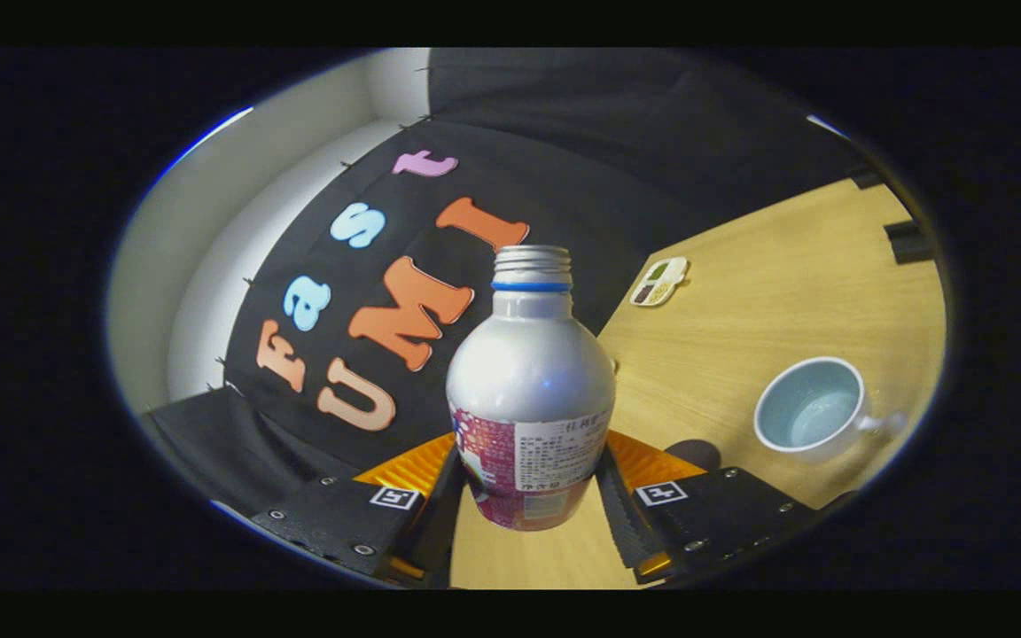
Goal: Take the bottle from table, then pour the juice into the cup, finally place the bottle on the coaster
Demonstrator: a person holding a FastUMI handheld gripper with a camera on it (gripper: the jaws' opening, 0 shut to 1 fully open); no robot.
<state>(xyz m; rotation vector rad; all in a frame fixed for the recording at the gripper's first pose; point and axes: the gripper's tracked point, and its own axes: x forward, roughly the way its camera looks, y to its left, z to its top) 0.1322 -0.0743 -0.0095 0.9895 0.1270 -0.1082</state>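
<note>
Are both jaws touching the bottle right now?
Touching. The gripper view shows the gripper with both jaws pressed against the bottle at its labelled lower body, no gap either side.

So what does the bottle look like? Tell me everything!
The bottle looks like shiny silver metal, with a round shoulder and a narrow neck. Its cap is off, so the screw threads at the top show, with a blue ring just below them. A pink and white printed label wraps its lower half. It sits between the gripper fingers, which press on its two sides, and its bottom is lifted off the wooden table. It looks roughly upright along the fingers, not yet tipped toward the pale blue cup off to the side.
</note>
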